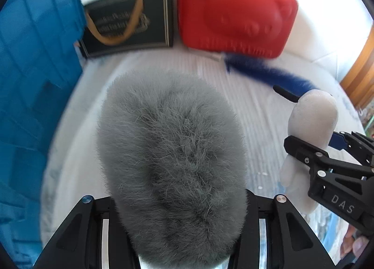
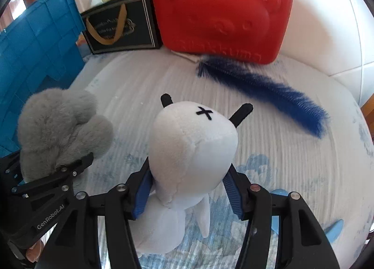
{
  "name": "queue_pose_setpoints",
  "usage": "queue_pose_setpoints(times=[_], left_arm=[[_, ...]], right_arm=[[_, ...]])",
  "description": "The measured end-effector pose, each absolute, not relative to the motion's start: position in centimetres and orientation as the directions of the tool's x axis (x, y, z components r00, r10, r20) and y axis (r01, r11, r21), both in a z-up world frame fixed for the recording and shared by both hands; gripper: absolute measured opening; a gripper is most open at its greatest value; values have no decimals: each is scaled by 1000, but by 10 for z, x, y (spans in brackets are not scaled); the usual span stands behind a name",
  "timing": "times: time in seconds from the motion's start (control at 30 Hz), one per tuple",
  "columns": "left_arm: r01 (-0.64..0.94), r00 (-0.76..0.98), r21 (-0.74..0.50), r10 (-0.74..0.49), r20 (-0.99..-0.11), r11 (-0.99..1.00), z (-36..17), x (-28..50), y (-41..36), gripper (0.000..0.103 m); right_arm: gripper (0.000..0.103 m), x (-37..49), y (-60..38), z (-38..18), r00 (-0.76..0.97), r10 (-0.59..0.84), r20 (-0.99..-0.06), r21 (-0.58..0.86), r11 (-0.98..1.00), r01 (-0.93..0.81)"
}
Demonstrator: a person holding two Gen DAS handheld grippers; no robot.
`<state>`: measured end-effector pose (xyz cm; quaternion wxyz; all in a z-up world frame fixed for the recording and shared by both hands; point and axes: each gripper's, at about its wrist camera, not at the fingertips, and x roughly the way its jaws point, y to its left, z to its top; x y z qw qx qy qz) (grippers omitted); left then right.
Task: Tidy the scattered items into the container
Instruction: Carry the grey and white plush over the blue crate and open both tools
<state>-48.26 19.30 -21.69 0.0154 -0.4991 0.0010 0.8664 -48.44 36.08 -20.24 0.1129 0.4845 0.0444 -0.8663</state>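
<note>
We hold a grey fluffy toy point(image 1: 171, 163) in the left tool point(image 2: 50, 166), whose fingers are clamped on it, and a white plush figure point(image 2: 187, 152) in the right tool point(image 2: 187, 189), whose blue pads point(image 2: 141, 195) press against its neck from both sides. Both toys sit above a bed point(image 2: 292, 175) with a pale ribbed cover printed in blue. At the left edge stands the blue crate point(image 1: 35, 70), its ribbed wall close beside the grey toy; only a narrow strip of bedcover shows between them. Along the far edge, a black paper bag point(image 1: 131, 21) with tan handles leans next to the crate, and a red bear-faced case point(image 1: 233, 11) stands just beside it, against white cushioning. A blue furry strip point(image 2: 264, 91) lies on the cover in front of the red case, one end touching its base and the other running toward the right. The open room lies in the middle of the bed, between the two held toys and the far row of things. From the left wrist the grey fur fills most of the picture and hides that tool's fingertips; the right wrist view shows the toy's lobed outline and one black finger across it. Only the right wrist view shows the white figure's black cross mark and both black ears; the left view shows it side-on.
</note>
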Motion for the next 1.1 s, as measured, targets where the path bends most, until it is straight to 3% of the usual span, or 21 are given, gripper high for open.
queue_pose_setpoints(times=[0.4, 0.67, 0.83, 1.1], left_arm=[[11, -757, 29, -27, -652, -1000, -58, -387, 124, 41], [106, -840, 59, -121, -529, -993, 16, -323, 32, 42], [195, -840, 75, -206, -502, -978, 33, -292, -36, 42], [330, -775, 68, -311, -550, -942, 15, -267, -142, 42]], right_arm=[[56, -408, 290, -35, -730, -244, -638, -25, -941, 337], [56, -362, 184, 35, -793, -355, -495, -44, -901, 431], [56, -346, 105, 54, -775, -459, -435, -4, -860, 511], [56, -343, -22, 43, -690, -548, -473, -8, -781, 625]])
